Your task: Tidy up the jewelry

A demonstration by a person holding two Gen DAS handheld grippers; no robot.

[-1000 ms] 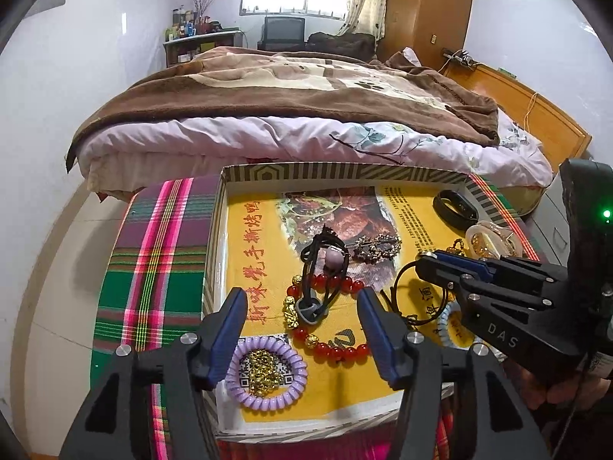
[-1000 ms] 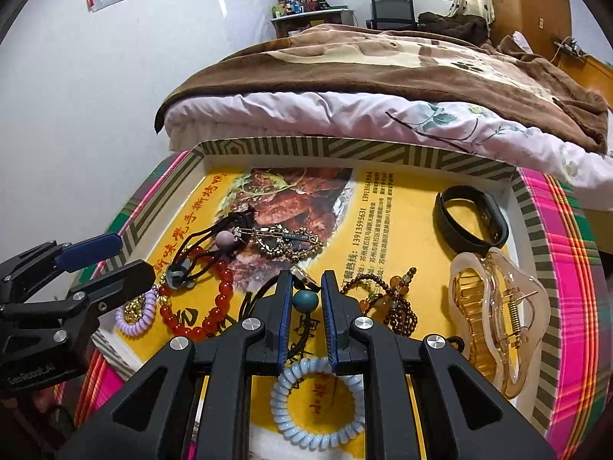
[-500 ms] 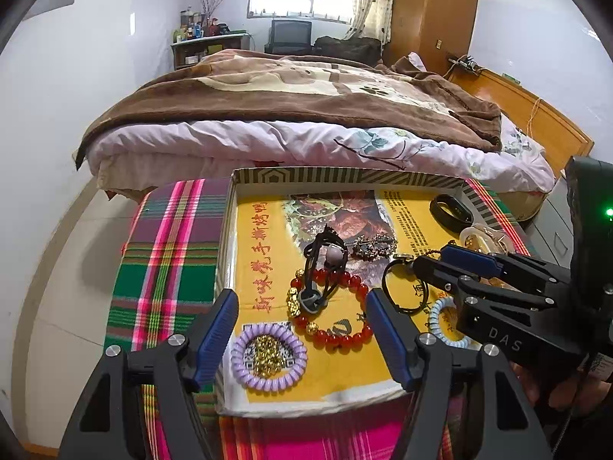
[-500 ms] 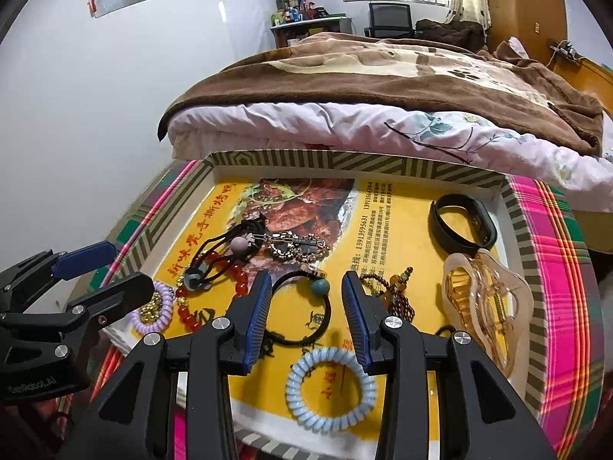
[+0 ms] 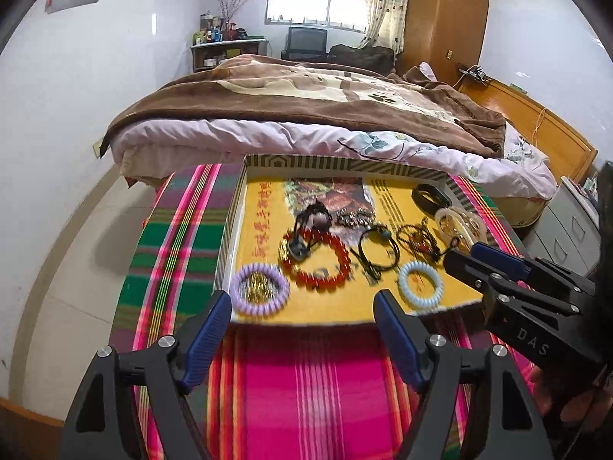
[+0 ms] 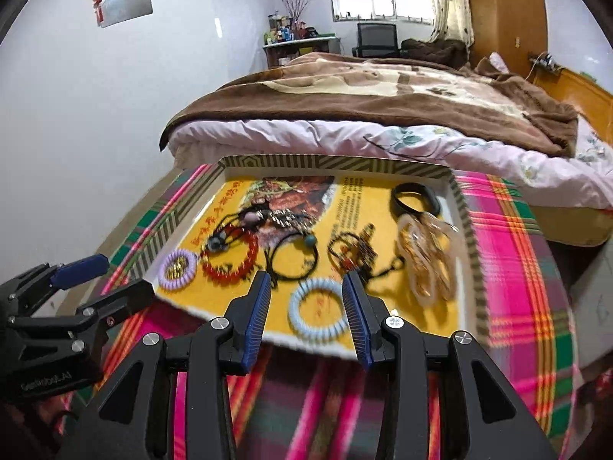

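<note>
Looking at the tray [image 6: 465, 207] on the plaid table [image 5: 306, 383], all the jewelry sits loose on its yellow paper liner, spread out in a rough row. Both grippers are empty and hang over the near edge. The left gripper [image 5: 302, 326] has its jaws wide and opening further, nothing between them. The right gripper [image 6: 306, 310] is released too; the pale blue coil bracelet [image 6: 316, 308] shows between its pads in the right wrist view, but they don't press on it.

My guess on handling:
- The coil ones, the blue one and the purple coil bracelet [image 5: 260, 287], look springy and light. Pinch across one side of the ring, not the whole loop, or it'll squash and pop out.
- The red bead bracelet [image 5: 318, 257] is probably elastic with hard round beads, so slippery. Grab squarely on one or two beads.
- The black hair tie [image 6: 293, 257] with the teal bead is floppy. Taking it by the bead seems safest.
- The clear hair clip [image 6: 425, 257] near the right wall looks like rigid plastic, maybe brittle. Go gentle, at the spring end.
- The black band [image 6: 415, 195] at the back looks stiff-ish and easy.

The dark cords and chain near the red beads overlap, so lifting one could drag the others. The liner looks thin and might shift too.
</note>
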